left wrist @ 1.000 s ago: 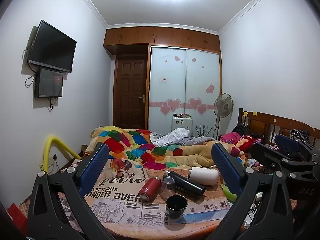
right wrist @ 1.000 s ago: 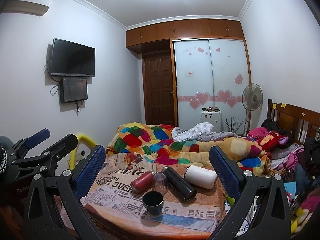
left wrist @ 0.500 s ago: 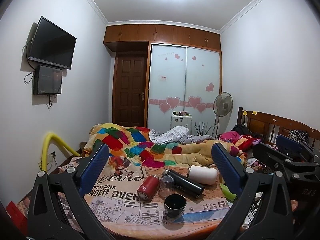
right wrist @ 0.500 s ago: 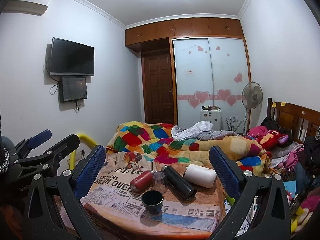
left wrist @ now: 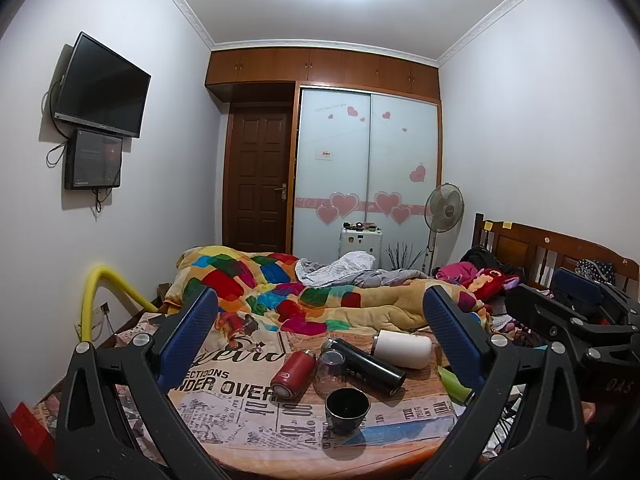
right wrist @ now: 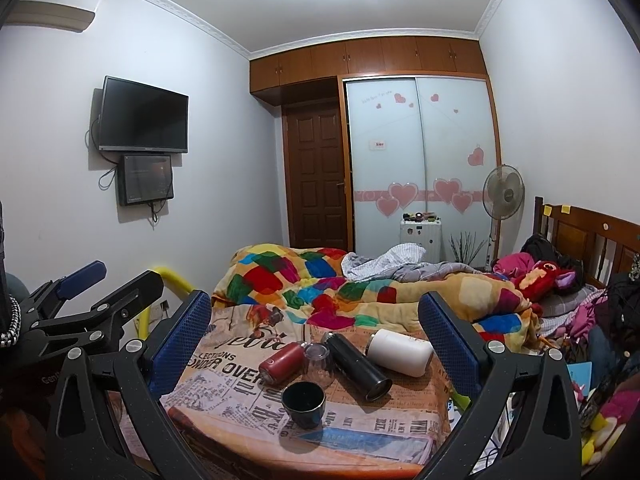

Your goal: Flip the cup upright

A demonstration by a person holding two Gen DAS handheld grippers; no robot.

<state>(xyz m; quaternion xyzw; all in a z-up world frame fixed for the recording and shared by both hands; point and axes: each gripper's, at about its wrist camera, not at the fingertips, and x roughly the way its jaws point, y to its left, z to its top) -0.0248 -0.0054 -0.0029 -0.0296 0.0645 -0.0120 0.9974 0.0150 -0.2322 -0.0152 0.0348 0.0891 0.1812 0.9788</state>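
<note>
A round table (left wrist: 400, 454) covered in a newspaper-print cloth serves as the landmark here, standing just in front of a bed heaped with a patchwork quilt (left wrist: 280, 284). Near the table's front edge stands a dark cup (left wrist: 347, 404), mouth up. Just behind it is a clear glass (left wrist: 330, 368), which looks to be standing mouth down, though its transparent body makes this hard to confirm. To the left of the glass a red bottle (left wrist: 290, 376) lies on its side; to the right lies a black flask (left wrist: 366, 364), and beyond that a white bottle (left wrist: 404, 348), also on its side. The left gripper (left wrist: 320, 344) hangs back from the table's near edge with its blue-padded fingers spread wide and nothing between them; the dark cup sits below and between them, well apart from both pads. The right gripper (right wrist: 314, 340) is likewise spread wide and empty, and in its view the dark cup (right wrist: 303, 404) lies slightly left of centre between the fingers, untouched.
</note>
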